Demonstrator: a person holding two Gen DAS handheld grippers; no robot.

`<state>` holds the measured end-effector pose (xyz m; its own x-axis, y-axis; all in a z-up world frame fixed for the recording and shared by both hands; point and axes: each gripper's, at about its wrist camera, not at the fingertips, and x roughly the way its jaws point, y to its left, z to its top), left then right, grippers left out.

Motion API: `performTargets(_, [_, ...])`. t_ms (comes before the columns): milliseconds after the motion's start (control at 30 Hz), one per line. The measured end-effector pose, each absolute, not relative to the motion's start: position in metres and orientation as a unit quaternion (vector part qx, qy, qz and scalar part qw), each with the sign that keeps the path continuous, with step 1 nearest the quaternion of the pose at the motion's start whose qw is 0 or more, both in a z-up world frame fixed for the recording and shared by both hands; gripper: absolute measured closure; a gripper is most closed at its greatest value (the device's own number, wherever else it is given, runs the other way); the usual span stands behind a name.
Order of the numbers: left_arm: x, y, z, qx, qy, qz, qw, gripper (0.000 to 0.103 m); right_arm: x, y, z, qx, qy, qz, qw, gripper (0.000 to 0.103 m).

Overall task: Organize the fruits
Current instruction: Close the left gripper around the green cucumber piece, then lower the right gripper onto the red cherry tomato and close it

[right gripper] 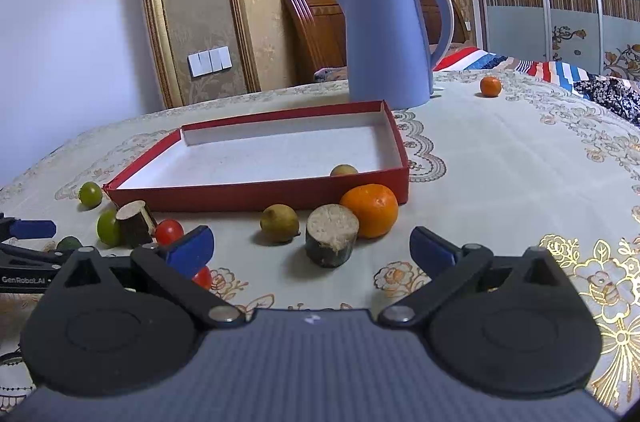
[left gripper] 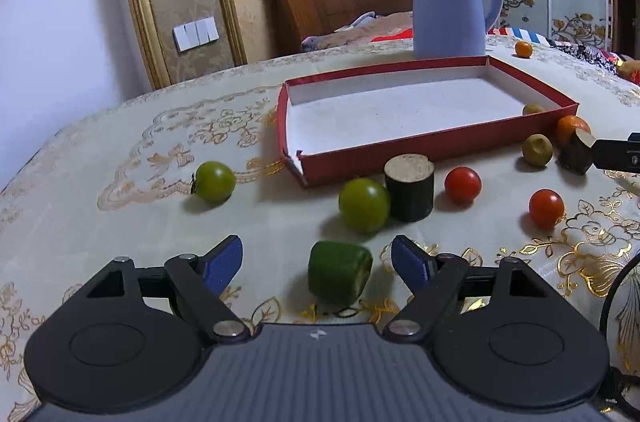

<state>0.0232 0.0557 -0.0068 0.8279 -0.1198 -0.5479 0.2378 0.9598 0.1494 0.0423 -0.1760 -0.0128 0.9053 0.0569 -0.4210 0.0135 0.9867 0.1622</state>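
Note:
My left gripper (left gripper: 317, 260) is open, and a green cut piece (left gripper: 339, 272) lies on the cloth between its blue pads, touching neither. Ahead sit a green round fruit (left gripper: 364, 205), a dark cylinder chunk (left gripper: 409, 187), two red tomatoes (left gripper: 463, 184) (left gripper: 546, 209) and another green fruit (left gripper: 214, 181) to the left. The red box (left gripper: 420, 146) holds one brownish fruit (left gripper: 533, 109). My right gripper (right gripper: 312, 248) is open and empty, just short of a second dark chunk (right gripper: 331, 235), an orange (right gripper: 370, 209) and a yellow-green fruit (right gripper: 279, 223).
A blue kettle (right gripper: 386, 38) stands behind the box. A small orange (right gripper: 490, 86) lies far back on the patterned tablecloth (right gripper: 500, 182). A bed and wardrobe are beyond the table. A dark cable (left gripper: 616, 286) curls at the left wrist view's right edge.

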Motion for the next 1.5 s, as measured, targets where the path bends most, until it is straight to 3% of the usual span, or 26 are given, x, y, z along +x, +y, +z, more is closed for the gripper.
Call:
performTargets(100, [0.021,0.058,-0.007,0.096,0.273,-0.099,0.952,0.023,0.045,-0.175,-0.015,0.081,0.221,0.011,0.972,0.0])
performTargets(233, [0.024,0.057,-0.009,0.094,0.288,-0.109,0.947,0.043,0.046,-0.176,-0.015,0.083,0.222,0.01,0.971,0.0])
performTargets(433, [0.024,0.059,-0.011,0.086,0.292,-0.124,0.944,0.054,0.045,-0.175,-0.016,0.08,0.221,0.009,0.972,0.0])
performTargets(1200, [0.034,0.058,-0.013,0.073,0.299,-0.135,0.942,0.056,0.043,-0.161,-0.012,0.06,0.229,0.03,0.971,0.0])
performTargets(1300, [0.033,0.062,-0.013,0.062,0.297,-0.13,0.944,0.063,0.044,-0.152,-0.01,0.05,0.233,0.057,0.969,0.001])
performTargets(1367, [0.033,0.063,-0.013,0.058,0.297,-0.13,0.944,0.063,0.044,-0.142,-0.009,0.033,0.233,0.068,0.97,0.008])
performTargets(1400, [0.033,0.062,-0.013,0.06,0.297,-0.129,0.944,0.063,0.046,-0.137,-0.008,0.024,0.237,0.077,0.968,0.02])
performTargets(1433, [0.033,0.061,-0.013,0.064,0.296,-0.128,0.944,0.063,0.049,-0.132,-0.008,0.018,0.242,0.083,0.967,0.024])
performTargets(1500, [0.032,0.06,-0.013,0.069,0.294,-0.126,0.945,0.064,0.054,-0.126,-0.009,0.011,0.25,0.093,0.964,0.024])
